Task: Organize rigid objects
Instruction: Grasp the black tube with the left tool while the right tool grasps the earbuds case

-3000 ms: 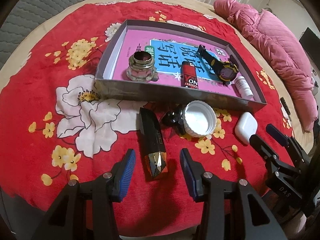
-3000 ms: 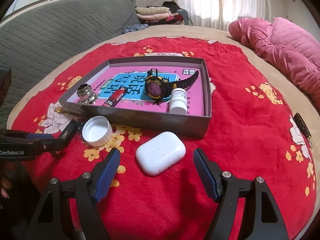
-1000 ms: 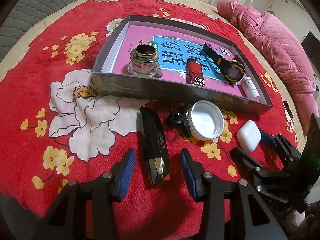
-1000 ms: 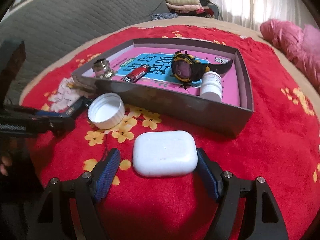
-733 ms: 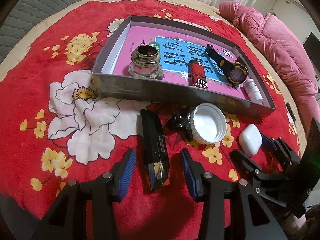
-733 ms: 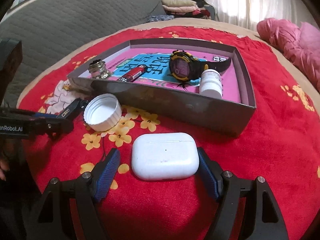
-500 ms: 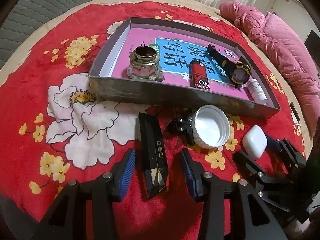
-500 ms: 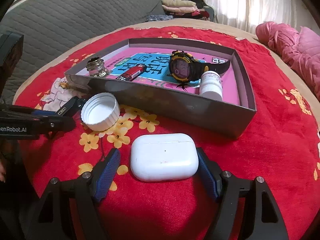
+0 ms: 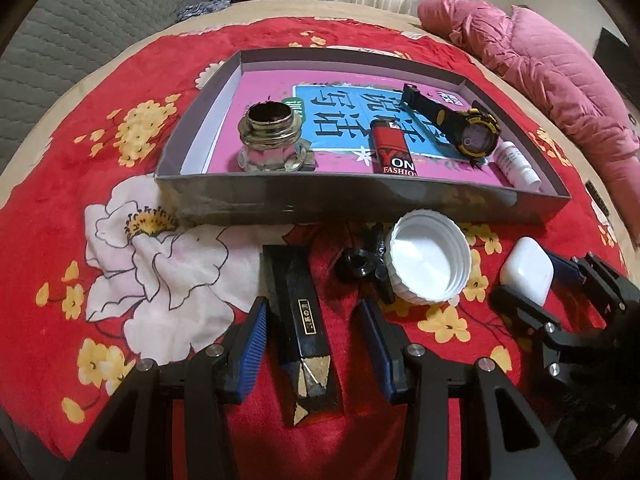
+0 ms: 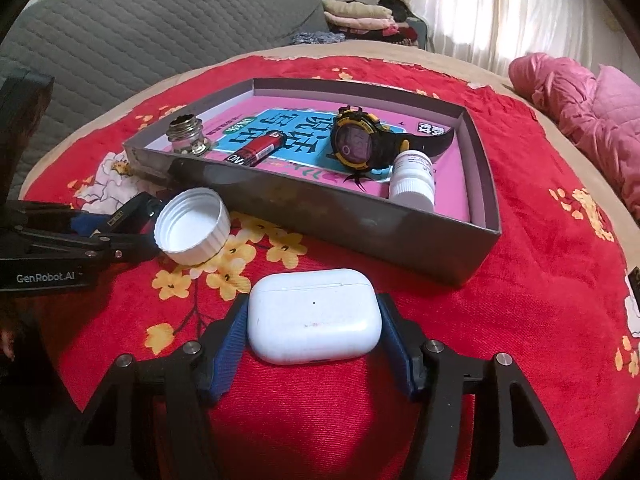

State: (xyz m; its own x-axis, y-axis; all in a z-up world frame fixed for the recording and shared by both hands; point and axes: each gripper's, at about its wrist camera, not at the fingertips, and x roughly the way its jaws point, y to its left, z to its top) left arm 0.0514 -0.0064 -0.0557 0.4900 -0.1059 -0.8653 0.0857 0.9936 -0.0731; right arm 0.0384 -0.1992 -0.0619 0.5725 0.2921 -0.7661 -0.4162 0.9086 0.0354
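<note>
The right gripper [image 10: 313, 340] clenches the white earbud case [image 10: 313, 315] between its fingers; the left gripper [image 9: 316, 342], released, straddles the black bar [image 9: 301, 322]. Next, I judge: lift the case into the box [image 10: 344, 216] ahead.

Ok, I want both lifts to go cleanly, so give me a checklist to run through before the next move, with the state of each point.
1. Right tongs closed on the white earbud case, pads touching both ends: ok.
2. Left tongs astride the black bar: ok, but open, with a gap on each side, so no grip yet.
3. Free floor in the gray box between the glass jar and the red lighter: ok.
4. White cap clear of the left tongs' right finger: cannot tell, they are close.
5. Case lifted off the red cloth: cannot tell.
</note>
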